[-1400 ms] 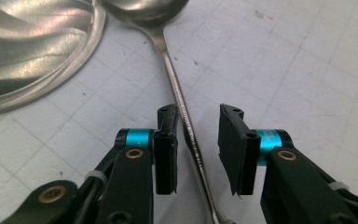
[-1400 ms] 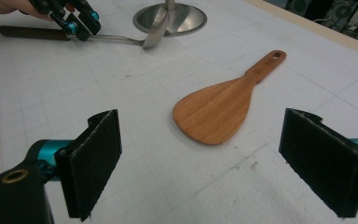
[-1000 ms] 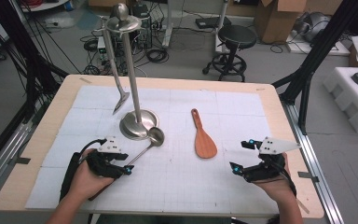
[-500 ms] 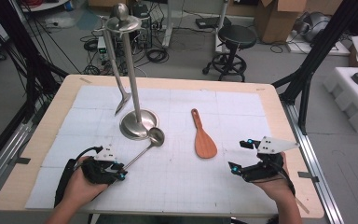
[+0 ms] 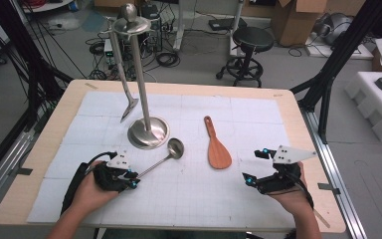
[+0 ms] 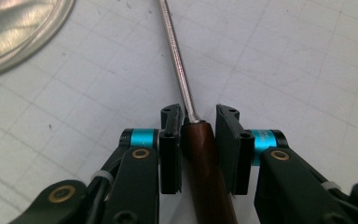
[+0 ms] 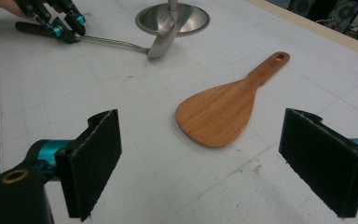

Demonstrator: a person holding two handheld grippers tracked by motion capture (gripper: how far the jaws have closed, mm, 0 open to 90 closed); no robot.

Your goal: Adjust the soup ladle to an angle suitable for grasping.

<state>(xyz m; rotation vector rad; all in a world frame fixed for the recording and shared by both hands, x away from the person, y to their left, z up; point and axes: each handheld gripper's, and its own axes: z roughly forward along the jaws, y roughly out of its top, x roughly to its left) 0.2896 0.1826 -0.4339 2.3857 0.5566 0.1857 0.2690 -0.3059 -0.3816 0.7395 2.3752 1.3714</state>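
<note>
Two hand-held grippers are resting low over the white gridded mat (image 5: 258,209) at the person's edge of the table. The left gripper (image 6: 199,122) is straddling the dark brown wooden handle of a steel ladle (image 6: 204,154); its jaws have just been closing, and in the left gripper view one pad is touching the handle while a thin gap is showing at the other, so a firm pinch cannot be confirmed. The ladle's shaft is running away from the jaws, its bowl (image 5: 175,148) lying just beside the round steel base of a tall utensil stand (image 5: 148,132). The right gripper (image 5: 258,167) is sitting well to the right of that stand, jaws spread wide, nothing between them. Just beyond those jaws, a flat orange-brown wooden rice paddle (image 7: 226,109) is lying on the mat, right of the stand base. A steel spatula (image 5: 124,84) is hanging from the stand's top, blade near the base.
</note>
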